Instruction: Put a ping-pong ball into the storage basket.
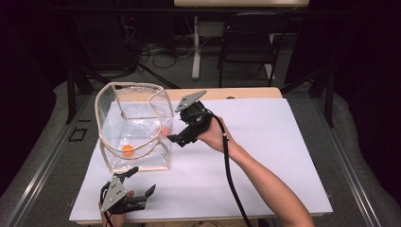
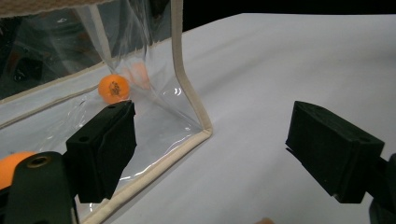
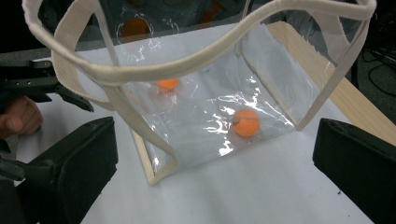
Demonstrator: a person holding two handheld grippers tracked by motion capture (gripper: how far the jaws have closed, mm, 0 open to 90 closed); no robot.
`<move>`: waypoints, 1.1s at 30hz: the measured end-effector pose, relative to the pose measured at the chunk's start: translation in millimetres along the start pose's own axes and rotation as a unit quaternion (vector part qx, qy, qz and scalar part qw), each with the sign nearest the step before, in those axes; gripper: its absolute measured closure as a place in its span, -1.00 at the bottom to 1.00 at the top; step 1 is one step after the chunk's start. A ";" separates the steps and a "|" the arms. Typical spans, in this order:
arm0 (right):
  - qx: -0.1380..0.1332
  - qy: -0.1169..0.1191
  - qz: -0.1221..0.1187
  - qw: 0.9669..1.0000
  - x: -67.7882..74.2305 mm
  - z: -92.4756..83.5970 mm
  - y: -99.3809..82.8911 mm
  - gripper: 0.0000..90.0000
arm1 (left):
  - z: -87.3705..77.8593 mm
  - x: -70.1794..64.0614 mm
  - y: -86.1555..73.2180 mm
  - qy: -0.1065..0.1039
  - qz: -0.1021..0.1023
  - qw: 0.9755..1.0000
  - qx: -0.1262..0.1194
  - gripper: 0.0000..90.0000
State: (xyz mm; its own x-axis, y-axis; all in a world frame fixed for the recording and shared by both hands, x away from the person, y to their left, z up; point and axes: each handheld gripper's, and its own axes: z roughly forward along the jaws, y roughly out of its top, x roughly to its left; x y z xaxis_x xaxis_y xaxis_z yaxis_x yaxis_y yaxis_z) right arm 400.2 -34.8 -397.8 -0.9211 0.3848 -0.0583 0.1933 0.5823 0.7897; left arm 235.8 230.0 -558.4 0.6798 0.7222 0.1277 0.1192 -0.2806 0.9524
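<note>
A clear plastic bag (image 1: 135,125) with cream trim and handles stands open on the white table sheet (image 1: 265,156), left of centre. Orange balls lie inside it, one (image 1: 127,150) near the front and one (image 1: 165,131) by the right wall. My right gripper (image 1: 182,132) hovers open just right of the bag, empty; its view looks down into the bag (image 3: 205,60) at two balls (image 3: 246,122) (image 3: 166,84). My left gripper (image 1: 139,183) rests open at the front left, empty, facing the bag's front corner (image 2: 189,93) and a ball (image 2: 113,87).
The wooden table edge (image 1: 246,92) shows behind the sheet. A dark chair (image 1: 248,42) and a white table leg (image 1: 195,47) stand on the floor beyond, with cables. The right gripper's cable (image 1: 229,165) trails along the forearm. Open sheet lies to the right.
</note>
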 end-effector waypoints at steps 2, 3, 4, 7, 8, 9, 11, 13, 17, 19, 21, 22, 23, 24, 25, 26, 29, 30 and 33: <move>0.005 -0.001 -0.001 1.000 0.5 -0.2 -2.9 -1.00 | 0.1 0.0 0.1 0.000 0.000 1.000 0.000 -0.65; 0.005 -0.002 -0.001 1.000 0.9 -0.3 -4.2 -1.00 | 0.2 0.0 0.1 0.000 0.000 1.000 0.000 -0.65; 0.006 -0.003 -0.003 1.000 1.2 -0.5 -5.6 -1.00 | 0.2 0.0 0.1 0.000 0.000 1.000 0.000 -0.65; 0.012 -0.004 -0.006 1.000 2.3 -0.6 -9.8 -1.00 | 0.4 -0.1 0.1 -0.001 0.001 1.000 0.000 -0.65; 0.013 -0.005 -0.007 1.000 2.5 -0.6 -10.9 -1.00 | 0.4 -0.1 0.2 -0.001 0.001 1.000 0.000 -0.65; 0.013 -0.004 -0.007 1.000 2.6 -0.4 -12.3 -1.00 | 0.4 -0.1 0.2 -0.001 0.001 1.000 0.000 -0.65; 0.017 -0.005 -0.007 1.000 3.1 -0.5 -14.7 -1.00 | 0.6 -0.1 0.2 -0.001 0.001 1.000 0.000 -0.65; 0.016 -0.005 -0.006 1.000 3.4 -0.5 -17.0 -1.00 | 0.6 -0.1 0.3 -0.002 0.001 1.000 0.001 -0.65; 0.020 -0.005 -0.009 1.000 4.8 0.6 -21.6 -1.00 | 0.9 -0.1 0.2 -0.001 0.001 1.000 0.001 -0.65; 0.023 -0.004 -0.010 1.000 5.5 1.4 -24.3 -1.00 | 0.9 -0.1 0.2 -0.001 0.001 1.000 0.001 -0.65; 0.027 -0.003 -0.009 1.000 6.4 1.7 -27.2 -1.00 | 0.8 -0.1 0.3 -0.002 0.002 1.000 0.000 -0.65; 0.028 -0.003 -0.009 1.000 6.8 2.2 -29.4 -1.00 | 0.7 -0.1 0.3 -0.001 0.001 1.000 0.001 -0.65; 0.029 -0.003 -0.010 1.000 6.9 2.5 -30.8 -1.00 | 0.5 -0.2 0.3 -0.001 0.001 1.000 0.000 -0.65; 0.032 -0.001 -0.007 0.999 7.2 2.9 -32.5 -1.00 | 0.2 -0.2 0.3 0.000 0.000 1.000 -0.001 -0.65; 0.033 -0.003 -0.008 0.999 7.5 3.5 -34.9 -1.00 | 0.1 -0.2 0.3 0.000 -0.001 1.000 -0.002 -0.65; 0.037 -0.002 -0.009 0.999 7.7 3.9 -36.6 -1.00 | 0.3 -0.1 0.3 0.000 -0.002 1.000 -0.003 -0.65; 0.043 -0.003 -0.010 0.999 8.7 1.8 -40.3 -1.00 | 2.2 0.9 1.1 -0.001 -0.004 1.000 -0.001 -0.65; 0.044 -0.003 -0.009 0.999 9.1 1.0 -41.7 -1.00 | 2.0 0.8 1.9 0.000 0.001 1.000 -0.003 -0.65; 0.056 -0.006 -0.013 0.998 11.1 1.0 -46.1 -1.00 | 1.2 1.8 1.8 0.001 0.001 1.000 -0.002 -0.65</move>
State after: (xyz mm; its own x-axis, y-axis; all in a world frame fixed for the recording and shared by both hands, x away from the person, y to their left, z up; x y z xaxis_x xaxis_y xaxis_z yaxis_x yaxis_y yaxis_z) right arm 381.4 -56.6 -435.4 -0.9225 0.3767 -0.0845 0.2072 0.6677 0.7150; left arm 238.1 230.0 -556.9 0.6779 0.7235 0.1303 0.1150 -0.2794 0.9533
